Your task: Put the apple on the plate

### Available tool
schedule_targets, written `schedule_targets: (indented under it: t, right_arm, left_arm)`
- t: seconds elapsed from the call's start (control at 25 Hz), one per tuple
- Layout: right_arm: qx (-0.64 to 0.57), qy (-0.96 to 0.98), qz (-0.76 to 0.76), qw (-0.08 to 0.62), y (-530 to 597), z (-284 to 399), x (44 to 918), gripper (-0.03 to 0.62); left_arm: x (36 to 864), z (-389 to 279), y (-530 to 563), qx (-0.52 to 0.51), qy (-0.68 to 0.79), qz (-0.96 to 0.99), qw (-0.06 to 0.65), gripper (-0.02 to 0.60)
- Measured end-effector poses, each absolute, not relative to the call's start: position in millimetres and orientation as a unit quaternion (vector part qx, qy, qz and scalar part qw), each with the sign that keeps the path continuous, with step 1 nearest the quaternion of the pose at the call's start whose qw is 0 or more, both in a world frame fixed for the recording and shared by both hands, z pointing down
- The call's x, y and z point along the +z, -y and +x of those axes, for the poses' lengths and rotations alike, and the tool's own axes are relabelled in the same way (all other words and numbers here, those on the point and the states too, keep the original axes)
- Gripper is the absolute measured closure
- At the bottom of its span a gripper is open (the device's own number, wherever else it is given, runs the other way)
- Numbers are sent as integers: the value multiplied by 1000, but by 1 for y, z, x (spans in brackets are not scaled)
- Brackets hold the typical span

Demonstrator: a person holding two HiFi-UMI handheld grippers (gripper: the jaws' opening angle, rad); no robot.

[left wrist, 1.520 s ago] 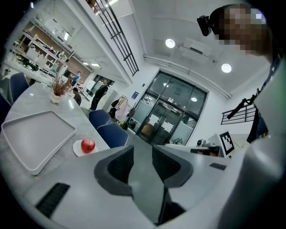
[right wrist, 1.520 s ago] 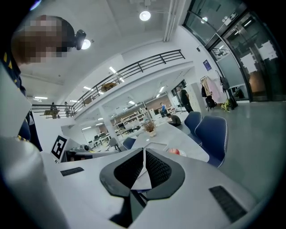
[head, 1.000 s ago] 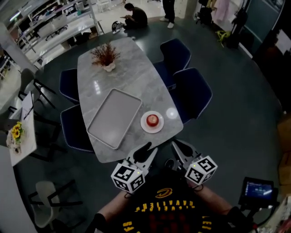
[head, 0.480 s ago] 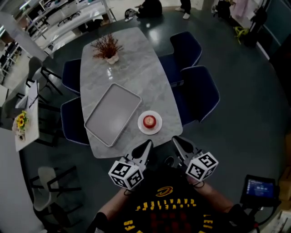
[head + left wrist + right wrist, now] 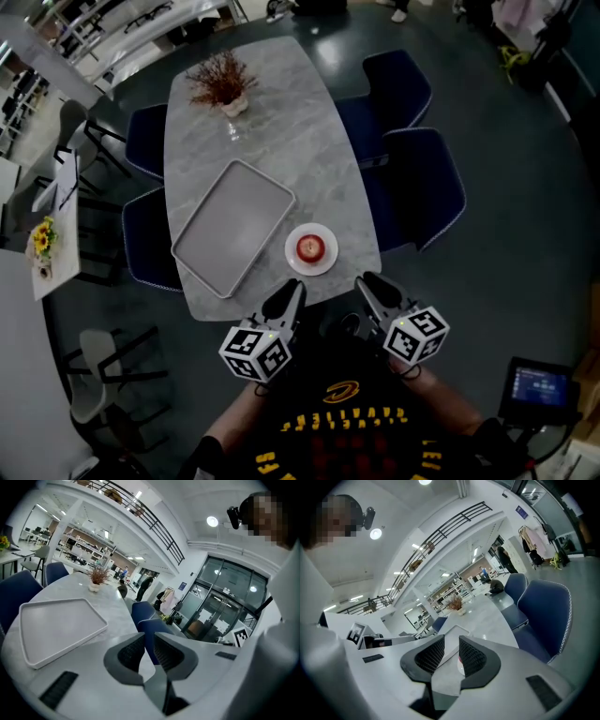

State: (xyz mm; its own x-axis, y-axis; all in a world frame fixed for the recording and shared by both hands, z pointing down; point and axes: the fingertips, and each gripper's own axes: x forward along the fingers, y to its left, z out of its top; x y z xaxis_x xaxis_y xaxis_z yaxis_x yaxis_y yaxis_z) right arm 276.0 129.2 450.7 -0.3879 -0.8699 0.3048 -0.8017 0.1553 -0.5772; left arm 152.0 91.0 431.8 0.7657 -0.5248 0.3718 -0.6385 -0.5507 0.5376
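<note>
The left claw stands narrow, its ribbed pads a slim gap apart with nothing between them; its jaws have just been opening. Through that gap only the blue back of a chair shows. The right claw is likewise only slightly parted and empty, and it looks along the table toward the far end. In the head view both claws sit at the lower middle of the frame, just off the near end of the table. The left claw and the right claw point up the frame, and their marker cubes lie below them against a black shirt with yellow print. Neither claw touches the table or anything on it. Just above and between the two claws, near the table's near right corner, the red apple sits upright in the middle of the small white plate. Just left of the plate and apart from it, a pale rectangular tray lies at an angle. At the far end of the table, in the upper left of the frame, stands a reddish dried plant in a white pot. Dark blue chairs line both long sides of the table. At the left edge of the frame a small side table carries yellow flowers, and at the lower right a small screen glows.
</note>
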Motion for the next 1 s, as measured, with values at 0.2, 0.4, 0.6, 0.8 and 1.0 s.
schedule_targets:
  t: [0.2,0.4,0.6,0.8,1.0]
  right_arm:
    - [-370,-740,-561,26,-108,275,478,511]
    - [-412,-708,-574,3,-94,272,504,511]
    - [-436,-687,-581,-11,-74,271,536,513]
    - [-464,-662,-587,-39,-68,275,578,513]
    - [-492,-641,-585,-66,-67,274,614,513]
  left_arm:
    - [470,142,-59,130,326,866,356,503]
    - [512,134,-42,176,313,847,392,503]
    - [554,132,-23,207,305,824,431,502]
    - [589,125,-17,246,301,804,451,494]
    - [617,121,-18,279,289,787,467,491]
